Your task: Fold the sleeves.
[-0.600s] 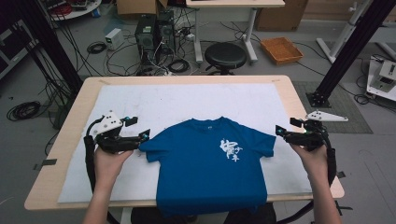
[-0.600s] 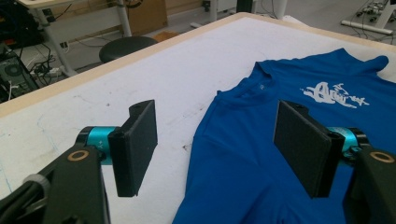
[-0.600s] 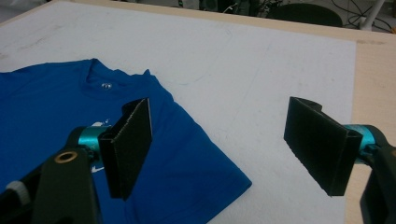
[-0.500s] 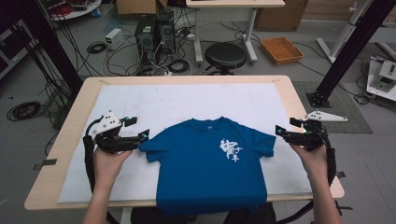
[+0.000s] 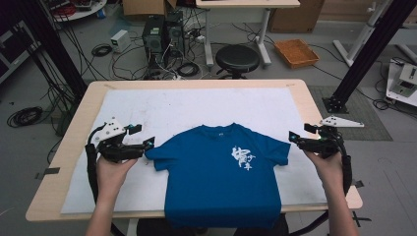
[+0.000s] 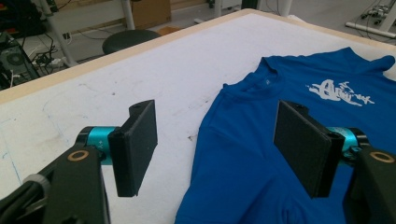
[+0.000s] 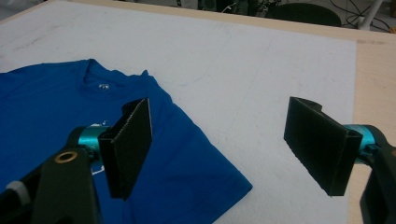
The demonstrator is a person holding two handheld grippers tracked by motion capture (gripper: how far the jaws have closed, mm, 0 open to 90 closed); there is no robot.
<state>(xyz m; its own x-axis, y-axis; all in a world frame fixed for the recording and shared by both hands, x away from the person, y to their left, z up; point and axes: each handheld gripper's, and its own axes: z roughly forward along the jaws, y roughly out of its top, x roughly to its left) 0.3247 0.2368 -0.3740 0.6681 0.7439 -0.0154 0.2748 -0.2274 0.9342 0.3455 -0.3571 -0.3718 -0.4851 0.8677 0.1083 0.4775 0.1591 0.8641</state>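
A blue T-shirt (image 5: 216,177) with a white print (image 5: 243,158) lies flat, front up, on the white mat (image 5: 196,105); its hem hangs over the table's near edge. My left gripper (image 5: 143,135) stands open just at the tip of the shirt's left sleeve. In the left gripper view the shirt (image 6: 261,88) lies below and between the spread jaws of the left gripper (image 6: 217,140), which hold nothing. My right gripper (image 5: 300,132) is open beside the right sleeve tip. In the right gripper view the sleeve (image 7: 196,154) lies under the gap of the right gripper (image 7: 219,140).
The mat covers most of a wooden table (image 5: 314,105), leaving bare wood at the edges. Beyond the far edge stand a black stool (image 5: 237,56), computer cases (image 5: 162,34), floor cables and an orange tray (image 5: 296,51). Black frame posts (image 5: 364,54) rise at both sides.
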